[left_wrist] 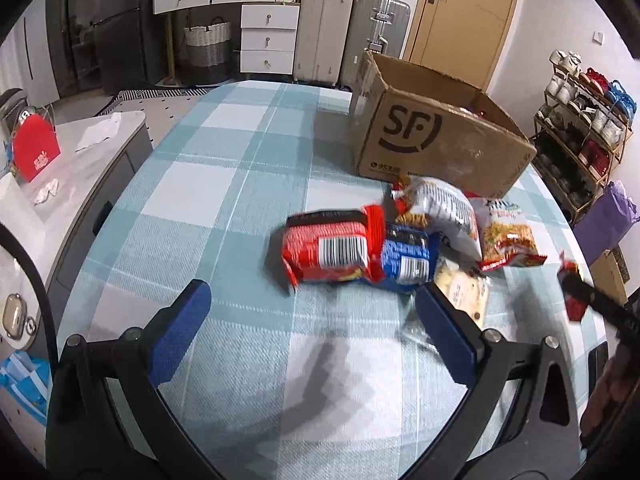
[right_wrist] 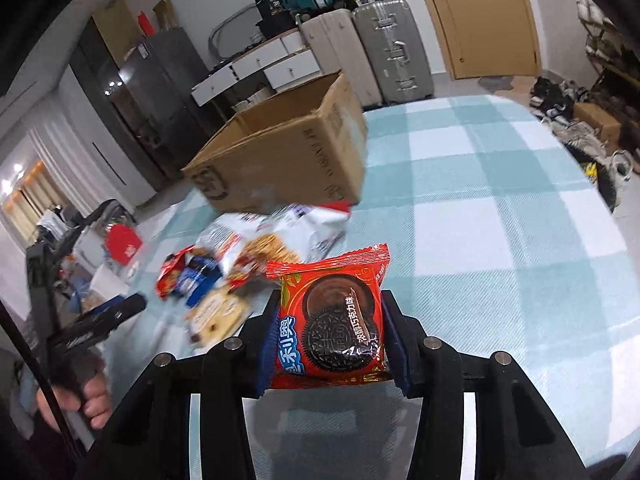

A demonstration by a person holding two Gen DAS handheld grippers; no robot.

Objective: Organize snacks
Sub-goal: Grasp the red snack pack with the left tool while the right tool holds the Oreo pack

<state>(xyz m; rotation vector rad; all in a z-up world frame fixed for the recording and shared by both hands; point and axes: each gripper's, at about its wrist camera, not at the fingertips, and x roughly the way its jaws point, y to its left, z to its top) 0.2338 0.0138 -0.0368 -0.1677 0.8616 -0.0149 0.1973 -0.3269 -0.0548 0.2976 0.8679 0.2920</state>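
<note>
My right gripper point(right_wrist: 330, 316) is shut on a red Oreo packet point(right_wrist: 332, 320), which it holds above the checked tablecloth point(right_wrist: 500, 240). In the left wrist view that gripper point(left_wrist: 576, 296) shows at the right edge with the red packet point(left_wrist: 568, 270) in it. My left gripper point(left_wrist: 312, 328) stands open above the cloth, just short of the snack pile, with nothing between its pads. The pile holds a red packet point(left_wrist: 328, 248), a blue packet point(left_wrist: 404, 260), a white bag point(left_wrist: 436, 208), an orange noodle packet point(left_wrist: 508, 240) and a beige packet point(left_wrist: 460, 288). An open cardboard box point(left_wrist: 440, 140) stands behind the pile.
A white side counter point(left_wrist: 100, 128) with a red paper bag point(left_wrist: 34, 152) lies left of the table. Suitcases point(left_wrist: 324, 28) and drawers point(left_wrist: 268, 40) stand at the far wall. A shoe rack point(left_wrist: 584, 128) is off the right edge. A hand point(right_wrist: 88, 396) holds the left gripper.
</note>
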